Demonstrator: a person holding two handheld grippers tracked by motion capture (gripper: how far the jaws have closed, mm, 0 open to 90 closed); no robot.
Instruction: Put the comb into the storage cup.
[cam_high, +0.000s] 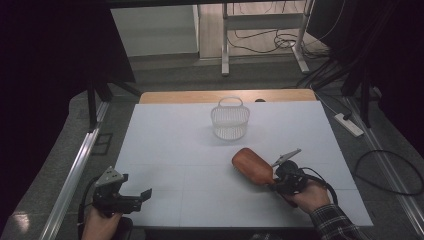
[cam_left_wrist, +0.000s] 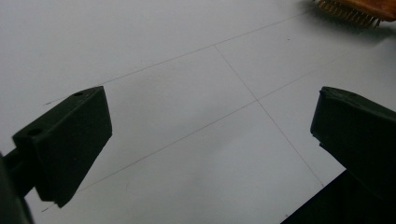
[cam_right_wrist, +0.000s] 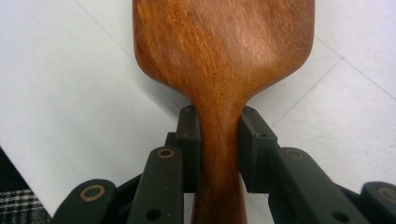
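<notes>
Wooden, unlabelled brush (cam_high: 252, 166) is clamped at its handle by the right gripper (cam_high: 274, 180) fingers near the tabletop (cam_high: 165, 145) right edge, while the left gripper (cam_high: 142, 196) fingers gape wide, holding nothing, at the near-left corner.

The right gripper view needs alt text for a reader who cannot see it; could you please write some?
Two black jaws of the right gripper clamp the narrow handle of a wooden hairbrush, seen from its smooth reddish-brown back. The brush widens toward the top, over a white table crossed by thin lines.
</notes>
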